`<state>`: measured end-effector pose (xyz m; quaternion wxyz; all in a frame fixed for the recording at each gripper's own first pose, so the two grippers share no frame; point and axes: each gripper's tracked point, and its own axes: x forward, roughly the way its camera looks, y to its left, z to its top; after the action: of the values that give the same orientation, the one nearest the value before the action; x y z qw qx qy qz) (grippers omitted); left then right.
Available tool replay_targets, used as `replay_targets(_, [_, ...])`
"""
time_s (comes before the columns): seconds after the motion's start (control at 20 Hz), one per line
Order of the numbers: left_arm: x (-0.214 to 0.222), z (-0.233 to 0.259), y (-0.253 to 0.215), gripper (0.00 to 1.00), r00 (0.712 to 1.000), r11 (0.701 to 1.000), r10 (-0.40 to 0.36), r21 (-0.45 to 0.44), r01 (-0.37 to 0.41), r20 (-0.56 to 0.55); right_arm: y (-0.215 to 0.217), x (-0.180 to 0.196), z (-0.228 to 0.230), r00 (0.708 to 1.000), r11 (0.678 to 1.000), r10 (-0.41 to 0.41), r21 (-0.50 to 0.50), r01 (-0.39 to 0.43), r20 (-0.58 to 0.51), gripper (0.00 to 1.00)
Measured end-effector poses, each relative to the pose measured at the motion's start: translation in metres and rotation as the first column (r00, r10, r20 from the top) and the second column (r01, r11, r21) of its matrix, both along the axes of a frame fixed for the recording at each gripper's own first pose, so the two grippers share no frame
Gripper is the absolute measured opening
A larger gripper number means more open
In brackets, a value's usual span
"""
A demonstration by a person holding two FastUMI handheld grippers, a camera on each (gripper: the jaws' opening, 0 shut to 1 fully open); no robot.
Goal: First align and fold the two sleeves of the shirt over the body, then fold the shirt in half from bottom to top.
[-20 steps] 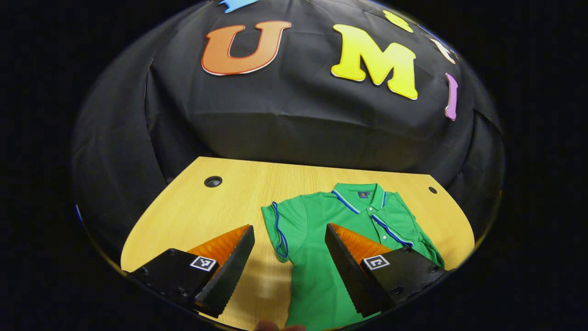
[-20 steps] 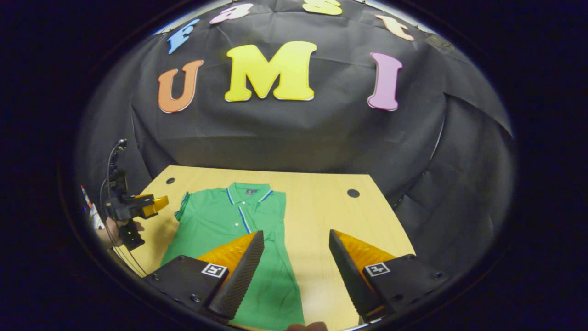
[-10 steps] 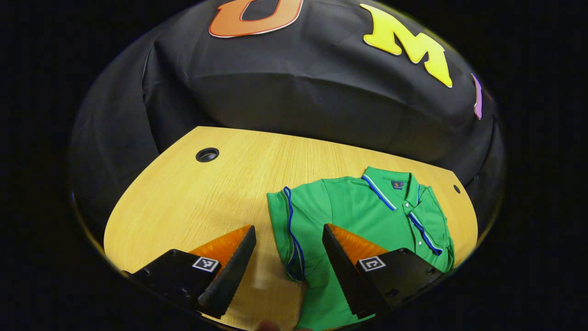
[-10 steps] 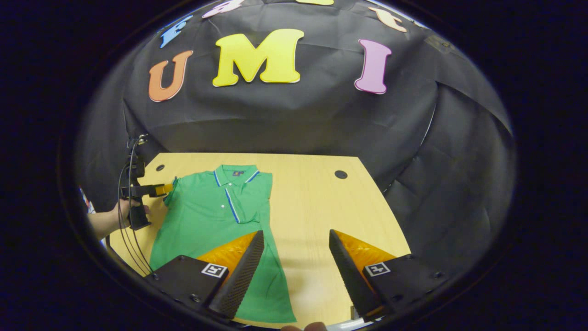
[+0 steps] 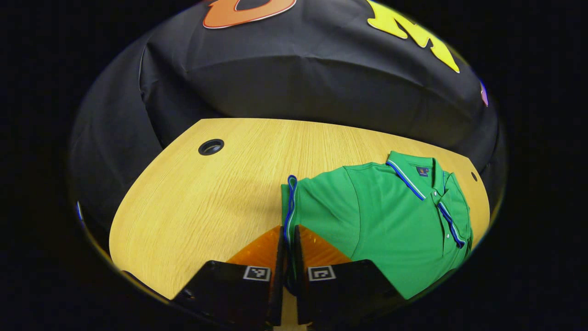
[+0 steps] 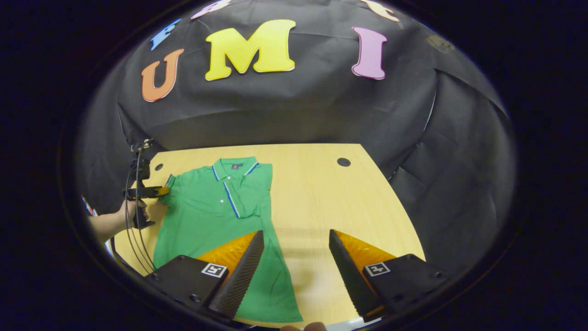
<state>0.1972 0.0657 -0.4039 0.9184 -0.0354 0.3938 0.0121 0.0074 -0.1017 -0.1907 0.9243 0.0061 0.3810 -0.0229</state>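
**Wooden table, green polo, sleeve fold under way**

Pale wood table point(image 5: 193, 197) under everything, black cloth wall behind.

Nearest in the left gripper view: left gripper point(image 5: 288, 248) pressed together at 6 o'clock, pinching the blue-trimmed cuff of the left sleeve point(image 5: 290, 202). Trim running straight up from between the fingers toward 12. Rest of the green shirt point(image 5: 390, 216) spreading away toward 3 o'clock, collar point(image 5: 415, 171) farthest off near the table's back edge.

Judged step: first stage, the sleeve fold, with the grip just made. Next move probably calls for lifting that cuff lightly and carrying it across toward the placket, laying it flat over the body with edges lined up. Risk of dragging the whole shirt sideways if pulled low along the wood.

Over to the right gripper view: right gripper point(image 6: 294, 262) spread wide at 6 o'clock, holding nothing, hovering above the shirt's lower right edge, one finger over green cloth, the other over bare wood. Shirt stretching from there up toward 10 o'clock. Right side of the body looking straight-edged already, so that sleeve possibly tucked in, though hard to confirm. Farther out at 9 o'clock, the other gripper at the sleeve, with the hand point(image 6: 131, 211) holding it.
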Motion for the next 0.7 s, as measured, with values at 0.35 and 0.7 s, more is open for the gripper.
replay_targets(0.35, [0.001, 0.014, -0.004, 0.04, 1.0, 0.996, 0.003, -0.085, -0.002, 0.018, -0.009, 0.001, -0.006, 1.0, 1.0, -0.025, -0.009, 0.025, 0.009, 0.91])
replay_targets(0.7, [0.004, 0.056, -0.022, 0.04, 0.996, 0.996, -0.032, -0.08, 0.039, 0.084, -0.012, -0.003, -0.006, 0.999, 0.999, -0.03, 0.012, 0.03, 0.023, 0.96])
